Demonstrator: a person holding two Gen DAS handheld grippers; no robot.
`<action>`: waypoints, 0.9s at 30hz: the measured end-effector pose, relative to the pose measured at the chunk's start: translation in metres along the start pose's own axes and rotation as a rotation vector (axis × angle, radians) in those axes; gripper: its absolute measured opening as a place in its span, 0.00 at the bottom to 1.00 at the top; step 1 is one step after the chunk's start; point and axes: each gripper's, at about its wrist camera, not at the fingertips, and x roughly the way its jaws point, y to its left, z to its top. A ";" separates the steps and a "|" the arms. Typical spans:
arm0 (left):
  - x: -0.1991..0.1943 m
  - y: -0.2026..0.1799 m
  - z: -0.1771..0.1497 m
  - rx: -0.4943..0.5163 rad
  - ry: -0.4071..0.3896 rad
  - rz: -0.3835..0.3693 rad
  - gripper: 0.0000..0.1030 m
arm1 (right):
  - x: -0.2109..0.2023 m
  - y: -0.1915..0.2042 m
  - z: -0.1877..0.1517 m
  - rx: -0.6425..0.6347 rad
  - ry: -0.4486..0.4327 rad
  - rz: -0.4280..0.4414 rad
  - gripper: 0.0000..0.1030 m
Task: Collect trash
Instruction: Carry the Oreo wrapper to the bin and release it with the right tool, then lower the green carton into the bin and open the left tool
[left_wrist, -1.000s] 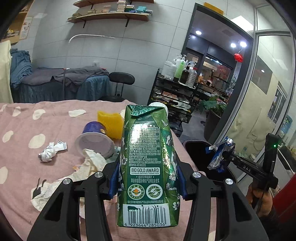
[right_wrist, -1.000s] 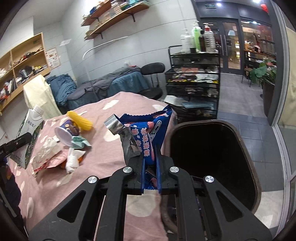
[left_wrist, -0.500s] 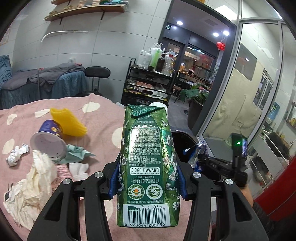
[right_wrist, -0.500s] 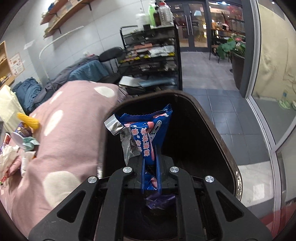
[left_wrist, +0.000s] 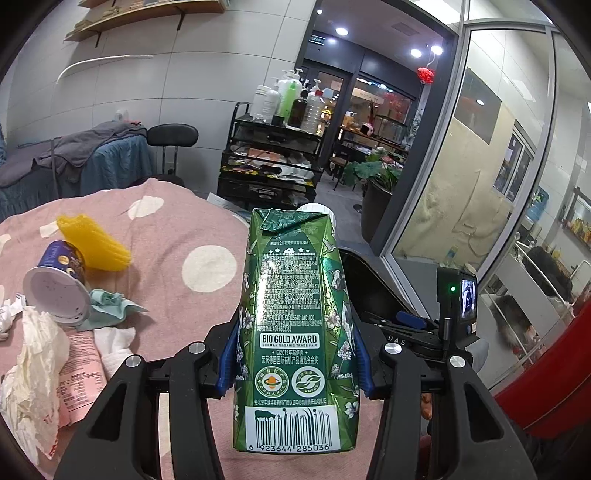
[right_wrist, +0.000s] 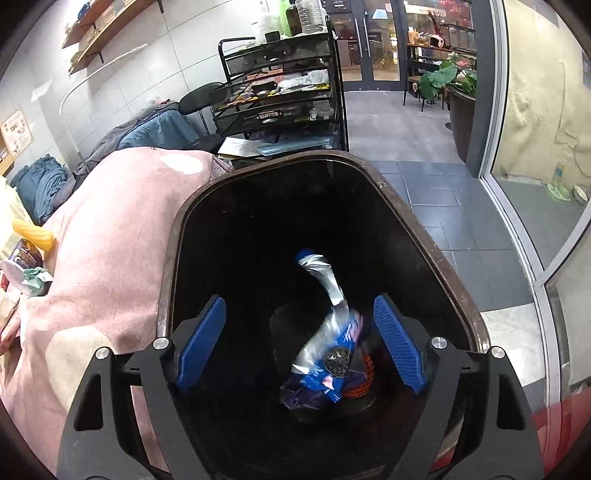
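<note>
Pink polka-dot bedding (left_wrist: 177, 236) covers the bed, and a dark oval trash bin (right_wrist: 436, 258) stands on the tiled floor against its end. The right gripper (right_wrist: 299, 343) hangs over the bin mouth; its jaws have just been opening and now stand spread wide, with the crumpled blue-and-silver snack wrapper (right_wrist: 328, 339) blurred between them but touching neither pad, apparently dropping toward the litter at the bottom. The left gripper (left_wrist: 295, 362) pinches an upright green milk carton (left_wrist: 295, 325) by its sides above the bed's end, the bin rim just beyond it. A tipped purple paper cup (left_wrist: 59, 288), a yellow foam sleeve (left_wrist: 92, 240) and crumpled white tissues (left_wrist: 33, 354) lie toward the bed's left edge. One risk, as I judge it: releasing the carton before it clears the rim would let it tip back onto the bedding or down to the floor.
</note>
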 end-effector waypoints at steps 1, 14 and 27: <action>0.003 -0.002 0.001 -0.001 0.006 -0.010 0.48 | -0.002 -0.002 0.000 0.009 -0.003 0.004 0.80; 0.056 -0.044 0.005 0.040 0.120 -0.068 0.48 | -0.060 -0.026 0.002 0.101 -0.162 -0.026 0.90; 0.114 -0.073 0.006 0.052 0.282 -0.078 0.48 | -0.093 -0.054 0.007 0.177 -0.255 -0.084 0.94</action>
